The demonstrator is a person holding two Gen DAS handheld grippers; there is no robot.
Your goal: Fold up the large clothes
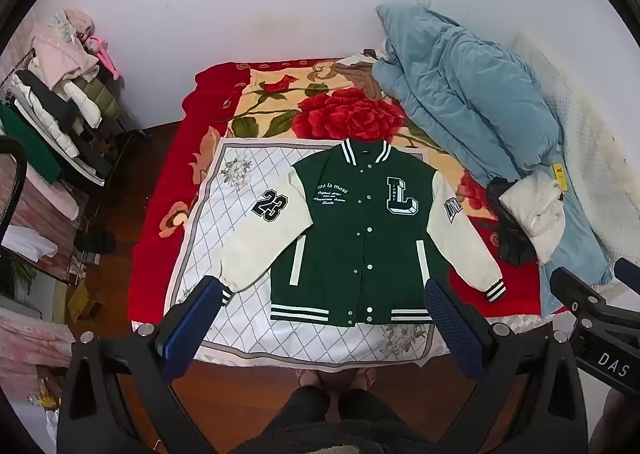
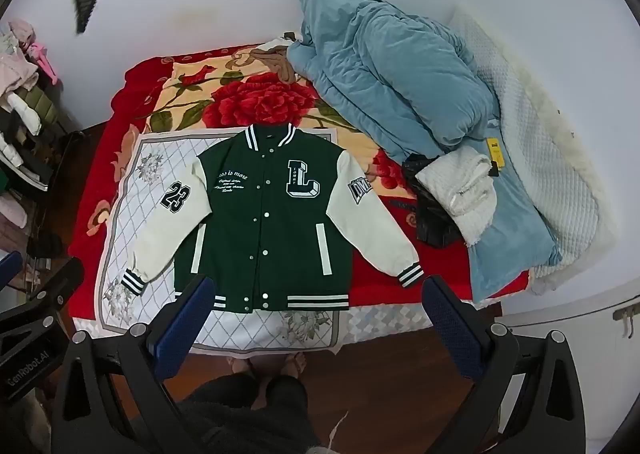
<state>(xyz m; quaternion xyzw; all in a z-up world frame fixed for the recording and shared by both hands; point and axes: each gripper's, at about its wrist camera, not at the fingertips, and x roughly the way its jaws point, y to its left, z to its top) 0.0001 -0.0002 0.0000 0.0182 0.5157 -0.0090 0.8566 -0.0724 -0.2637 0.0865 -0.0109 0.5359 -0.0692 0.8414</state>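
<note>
At the far left of the left wrist view, a rack heaped with mixed pink, white and black garments point(image 1: 60, 93) is noted beside the bed; it plays no part in the step in hand.

One green varsity jacket with cream sleeves point(image 1: 360, 221) is laid flat, front up and snapped shut, on one white quilted cloth with a grey diamond pattern point(image 1: 224, 213), which is spread over the red rose-patterned blanket point(image 1: 168, 189). The spread appears intended to give a clean, flat folding surface. Two sleeves are counted, both angled outward and down: the left-hand sleeve bearing the "23" patch point(image 1: 270, 205) lies on the cloth, and the right-hand sleeve with the striped cuff point(image 2: 412, 274) runs off it onto the blanket. No fold is judged to have been made.

The left gripper point(image 1: 324, 314) is held above the jacket's hem, jaws wide apart and empty. The right gripper point(image 2: 320, 318) is likewise held wide and empty, over the hem's right half. Neither touches the fabric; the pose is judged a starting stance.

To the right, one bunched pale blue quilted duvet point(image 2: 400, 93) is pushed aside, seemingly to clear room. Against it rest one folded white fleece garment point(image 2: 464, 189) and one crumpled black item point(image 2: 428, 213).
</note>
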